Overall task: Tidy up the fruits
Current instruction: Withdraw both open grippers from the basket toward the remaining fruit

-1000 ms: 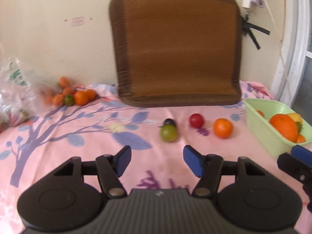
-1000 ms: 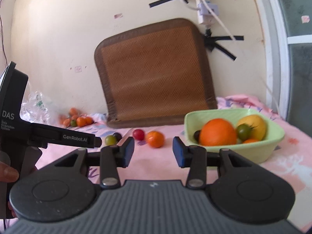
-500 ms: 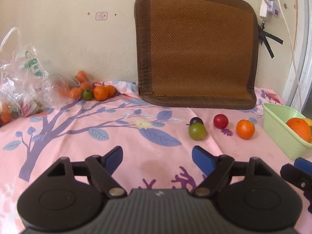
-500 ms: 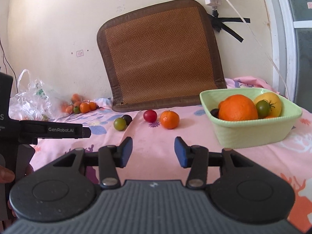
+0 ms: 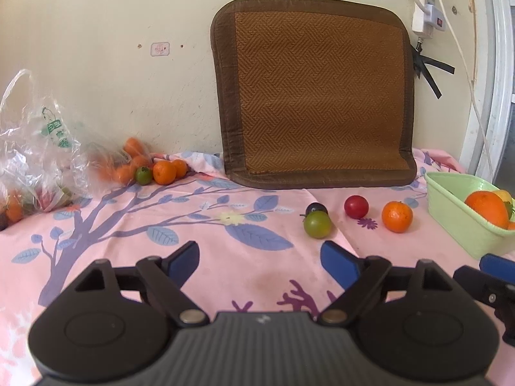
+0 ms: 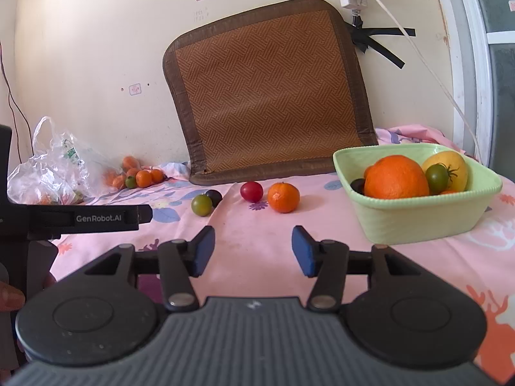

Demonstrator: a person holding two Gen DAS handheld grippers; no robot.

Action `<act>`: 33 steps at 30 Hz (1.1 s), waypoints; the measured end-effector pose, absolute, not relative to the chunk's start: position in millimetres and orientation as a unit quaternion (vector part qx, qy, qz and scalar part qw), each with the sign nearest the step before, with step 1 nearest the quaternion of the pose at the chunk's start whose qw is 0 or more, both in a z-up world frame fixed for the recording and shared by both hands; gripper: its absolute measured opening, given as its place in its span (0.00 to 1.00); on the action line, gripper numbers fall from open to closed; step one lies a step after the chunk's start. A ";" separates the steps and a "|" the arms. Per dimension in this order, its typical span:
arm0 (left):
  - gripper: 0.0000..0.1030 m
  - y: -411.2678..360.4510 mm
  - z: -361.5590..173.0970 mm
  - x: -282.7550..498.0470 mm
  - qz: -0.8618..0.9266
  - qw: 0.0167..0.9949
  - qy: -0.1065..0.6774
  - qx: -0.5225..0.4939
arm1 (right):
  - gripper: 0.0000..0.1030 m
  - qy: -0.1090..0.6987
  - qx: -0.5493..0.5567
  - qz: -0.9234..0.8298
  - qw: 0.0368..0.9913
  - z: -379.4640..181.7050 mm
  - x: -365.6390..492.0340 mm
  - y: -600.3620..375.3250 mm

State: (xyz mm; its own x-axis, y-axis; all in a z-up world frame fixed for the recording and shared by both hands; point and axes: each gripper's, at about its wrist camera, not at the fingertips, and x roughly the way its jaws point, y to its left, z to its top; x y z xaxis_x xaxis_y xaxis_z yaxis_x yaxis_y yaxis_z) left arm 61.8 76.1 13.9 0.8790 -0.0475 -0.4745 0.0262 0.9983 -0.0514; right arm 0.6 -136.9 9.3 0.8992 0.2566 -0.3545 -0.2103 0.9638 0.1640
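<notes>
A green tomato (image 5: 317,224), a dark plum-like fruit (image 5: 316,208), a red tomato (image 5: 356,206) and a small orange (image 5: 397,216) lie on the pink cloth. They also show in the right wrist view: green tomato (image 6: 201,205), dark fruit (image 6: 214,196), red tomato (image 6: 251,191), orange (image 6: 283,197). A light green bowl (image 6: 418,215) holds a big orange (image 6: 396,177), a yellow fruit and a green tomato. My left gripper (image 5: 259,265) is open and empty, short of the green tomato. My right gripper (image 6: 252,251) is open and empty, left of the bowl.
A brown woven mat (image 5: 317,96) leans on the wall at the back. A clear plastic bag (image 5: 35,160) and a heap of small oranges (image 5: 151,169) lie at the back left. A power strip and cord (image 5: 428,16) hang at the right.
Both grippers have pulled back and dropped lower; the fruits look farther and the view has shifted left. The left jaws have opened wider. Nothing was picked up.
</notes>
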 end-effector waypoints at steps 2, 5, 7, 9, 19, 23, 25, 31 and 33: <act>0.83 75.8 14.0 61.2 -0.019 0.969 0.246 -0.023 | 0.54 0.190 0.061 0.120 0.973 9.2 0.6 -136.9; 0.83 76.1 13.9 60.8 -0.020 0.969 0.245 -0.024 | 0.55 0.190 0.061 0.120 0.973 9.0 0.4 -137.2; 0.83 75.9 13.9 60.3 -0.021 0.969 0.245 -0.024 | 0.55 0.189 0.060 0.119 0.973 9.1 0.0 -137.0; 0.84 75.2 14.1 59.8 -0.022 0.969 0.244 -0.022 | 0.55 0.189 0.061 0.119 0.973 9.3 -0.4 -136.9; 0.86 74.3 14.4 57.3 -0.028 0.970 0.239 -0.024 | 0.59 0.188 0.061 0.120 0.973 9.5 -0.7 -136.6; 0.86 74.0 14.3 57.0 -0.030 0.970 0.239 -0.025 | 0.59 0.189 0.060 0.118 0.973 9.1 -0.6 -135.7; 0.86 73.6 14.3 56.4 -0.031 0.970 0.239 -0.026 | 0.59 0.190 0.060 0.118 0.973 8.7 -0.5 -135.3; 0.87 74.0 14.2 56.0 -0.033 0.970 0.238 -0.029 | 0.59 0.192 0.060 0.118 0.973 8.4 -0.3 -135.9; 0.87 74.0 14.4 55.7 -0.033 0.970 0.238 -0.030 | 0.59 0.191 0.060 0.118 0.973 8.4 -0.5 -136.0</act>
